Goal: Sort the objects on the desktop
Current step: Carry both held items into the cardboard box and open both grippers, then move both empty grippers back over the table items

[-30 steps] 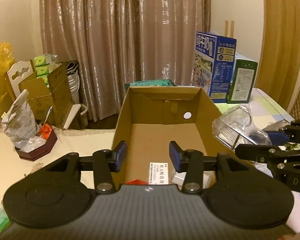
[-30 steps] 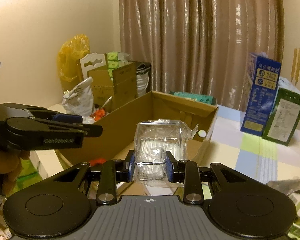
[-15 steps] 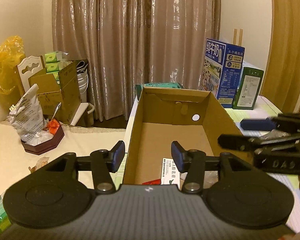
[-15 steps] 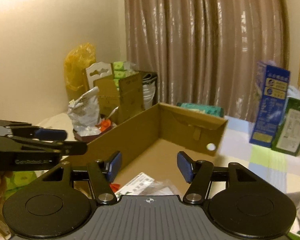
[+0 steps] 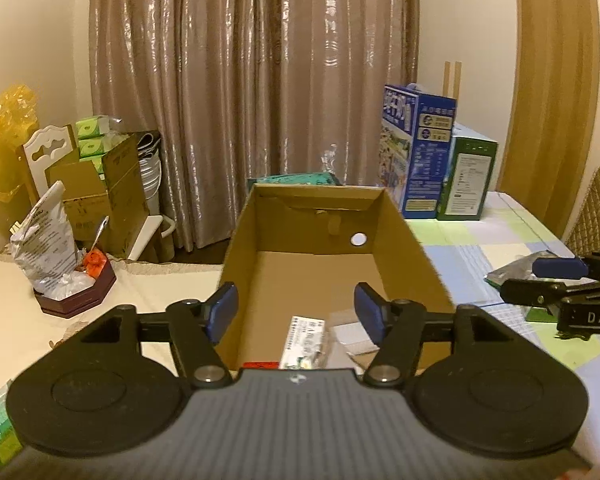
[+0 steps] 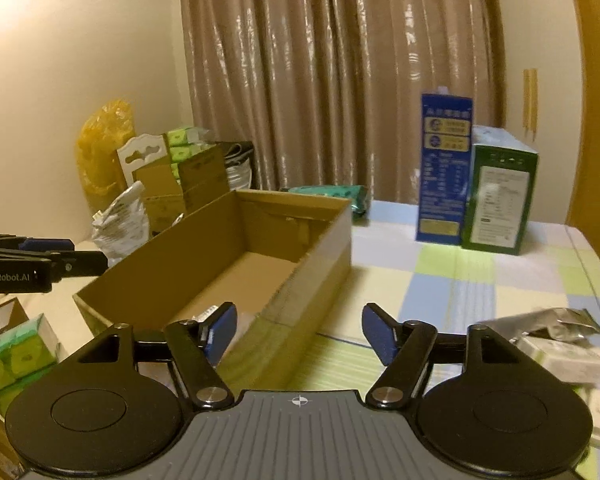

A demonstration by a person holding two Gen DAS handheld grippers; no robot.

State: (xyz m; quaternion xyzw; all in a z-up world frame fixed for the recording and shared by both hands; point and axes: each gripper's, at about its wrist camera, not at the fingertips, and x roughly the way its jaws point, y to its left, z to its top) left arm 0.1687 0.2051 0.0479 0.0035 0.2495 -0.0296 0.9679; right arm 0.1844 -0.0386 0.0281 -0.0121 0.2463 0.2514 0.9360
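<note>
Right gripper (image 6: 298,330) now off the cardboard box (image 5: 416,256), "GenRobot.AI" left gripper (image 5: 296,312) alongside, jaws of both spread, empty.

Home — curtains (image 5: 252,92) (checked tablecloth (image 6: 480,276))

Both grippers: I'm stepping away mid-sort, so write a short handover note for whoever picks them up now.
Left gripper: open, empty, over the near end of the cardboard box.
Right gripper: open, empty, over the box's right wall.
Done: a labelled packet and clear packaging lie in the box.
Left: a silver pouch and a white pack lie on the checked tablecloth to the right.
</note>
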